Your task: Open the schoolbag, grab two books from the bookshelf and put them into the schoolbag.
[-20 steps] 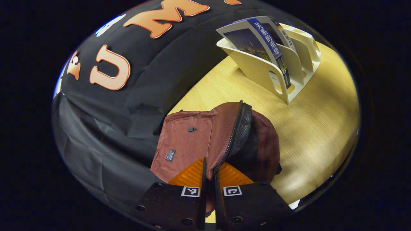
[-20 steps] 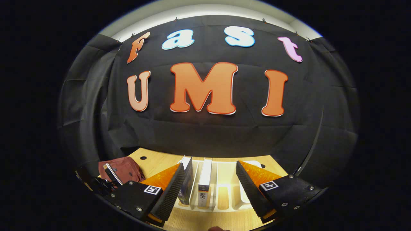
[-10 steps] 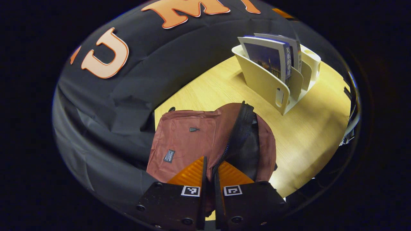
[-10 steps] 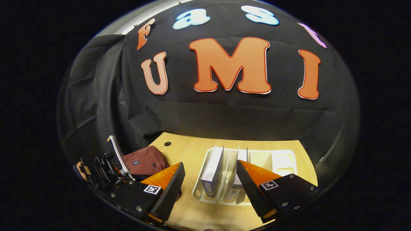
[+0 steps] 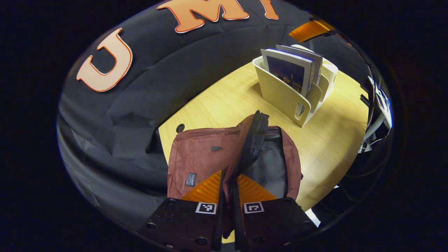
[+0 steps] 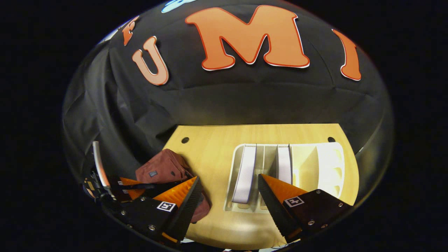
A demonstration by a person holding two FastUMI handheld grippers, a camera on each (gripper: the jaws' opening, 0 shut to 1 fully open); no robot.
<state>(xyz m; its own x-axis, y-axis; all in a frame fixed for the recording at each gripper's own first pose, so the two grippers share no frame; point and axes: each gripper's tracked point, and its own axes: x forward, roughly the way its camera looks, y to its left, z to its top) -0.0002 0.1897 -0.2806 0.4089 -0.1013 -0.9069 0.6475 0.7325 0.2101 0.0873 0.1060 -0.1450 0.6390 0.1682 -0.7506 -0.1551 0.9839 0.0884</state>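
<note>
Two tools in play, and we start up close with the left tool (image 5: 226, 182), its fingers pinched tight together on the edge of the schoolbag's (image 5: 199, 157) unzipped flap, right by the black zipper (image 5: 252, 140). We see the maroon bag lying on the wooden counter (image 5: 332, 140) with its mouth gaping, dark lining (image 5: 269, 164) exposed to the right of the lifted flap. Past the bag, well apart from it, we have the cream bookshelf (image 5: 280, 94) standing on the counter, two books (image 5: 290, 68) upright in its nearer slots. Over in the right gripper view, the right tool (image 6: 229, 196) hangs spread wide above the counter, nothing between its fingers. We look down on the bookshelf (image 6: 315, 164) from here: the first book (image 6: 245, 173) sits in the leftmost slot, just left of the right-hand finger, and the second book (image 6: 284, 162) in a slot beyond that finger's tip, which covers its near end. Off to the left we catch the schoolbag (image 6: 164, 169) again, with the left tool (image 6: 129, 183) at its near edge.
</note>
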